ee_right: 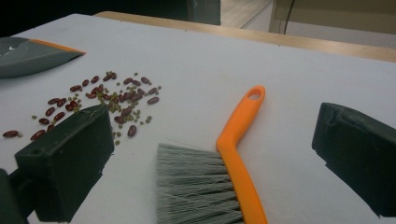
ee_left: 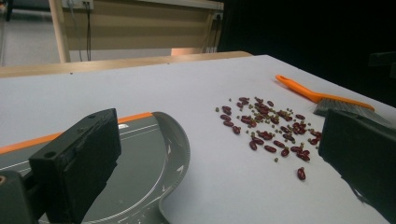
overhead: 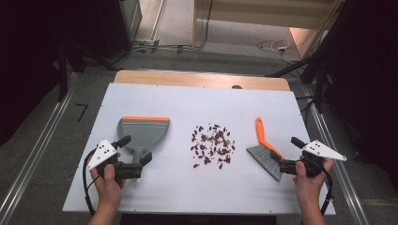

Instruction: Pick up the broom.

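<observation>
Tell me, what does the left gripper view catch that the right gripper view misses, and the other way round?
Left gripper view alone: the dustpan's curved grey wall close up, just past the left gripper's open black jaws. Right gripper view alone: the brush's grey bristles spread between the right gripper's open jaws, and the hole at its orange handle's tip. Both share the scattered beans on the white table, plus dustpan and brush somewhere in frame.

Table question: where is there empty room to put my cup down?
The far strip of the table, between the wooden edge and the dustpan, is bare. So is the near edge below the beans. The middle is crowded with beans, and the brush lies right of them.
</observation>
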Tool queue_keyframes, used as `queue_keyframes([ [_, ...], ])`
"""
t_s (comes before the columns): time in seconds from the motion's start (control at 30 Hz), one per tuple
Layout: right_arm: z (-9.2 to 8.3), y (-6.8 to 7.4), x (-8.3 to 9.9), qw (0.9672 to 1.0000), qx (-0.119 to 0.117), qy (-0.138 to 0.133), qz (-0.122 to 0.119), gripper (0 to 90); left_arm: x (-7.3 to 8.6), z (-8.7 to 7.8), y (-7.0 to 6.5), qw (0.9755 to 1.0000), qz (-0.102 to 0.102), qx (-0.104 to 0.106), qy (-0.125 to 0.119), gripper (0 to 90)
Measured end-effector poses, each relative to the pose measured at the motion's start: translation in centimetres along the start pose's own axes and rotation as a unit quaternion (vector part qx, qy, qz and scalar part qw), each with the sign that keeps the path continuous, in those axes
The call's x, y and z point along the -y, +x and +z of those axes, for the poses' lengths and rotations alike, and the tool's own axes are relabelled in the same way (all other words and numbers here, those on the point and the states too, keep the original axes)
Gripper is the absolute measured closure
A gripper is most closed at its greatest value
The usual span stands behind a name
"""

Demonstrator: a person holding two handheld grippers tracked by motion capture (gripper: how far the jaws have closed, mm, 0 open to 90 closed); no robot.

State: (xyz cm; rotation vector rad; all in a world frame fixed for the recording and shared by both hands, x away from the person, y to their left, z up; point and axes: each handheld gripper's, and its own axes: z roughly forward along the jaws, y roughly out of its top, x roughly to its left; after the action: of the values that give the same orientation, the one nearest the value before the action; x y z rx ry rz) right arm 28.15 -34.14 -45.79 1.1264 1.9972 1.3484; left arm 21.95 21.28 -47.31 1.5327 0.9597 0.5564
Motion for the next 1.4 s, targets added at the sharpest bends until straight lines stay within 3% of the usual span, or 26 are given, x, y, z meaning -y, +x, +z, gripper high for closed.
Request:
queue_keyframes([
  [0.4,-0.3,0.2,-0.3,0.9999,0.012,-0.002,-0.002,0.0,0.0,0.1,-0.2,1.0000,0.002,0.001,0.001,0.0],
  [0.63,-0.3,0.4,-1.8,0.9996,0.022,-0.016,0.004,0.0,0.0,0.2,-0.2,1.0000,0.004,-0.001,-0.001,0.0],
  [0.77,-0.1,0.9,-3.2,0.9994,0.025,-0.017,-0.014,0.0,0.1,0.3,-0.2,1.0000,0.006,0.001,0.001,0.0],
  [0.9,0.1,1.0,-4.1,0.9996,0.018,-0.019,-0.013,0.0,0.2,0.2,-0.2,1.0000,0.005,0.000,0.002,0.0],
  [1.23,1.0,0.9,-6.2,0.9997,0.018,0.005,-0.013,0.0,0.1,0.1,-0.2,1.0000,0.003,-0.001,0.002,0.0],
  [1.4,2.1,0.3,-7.5,0.9994,0.016,0.029,0.004,0.0,0.1,0.2,-0.3,1.0000,0.003,-0.002,0.003,0.0],
])
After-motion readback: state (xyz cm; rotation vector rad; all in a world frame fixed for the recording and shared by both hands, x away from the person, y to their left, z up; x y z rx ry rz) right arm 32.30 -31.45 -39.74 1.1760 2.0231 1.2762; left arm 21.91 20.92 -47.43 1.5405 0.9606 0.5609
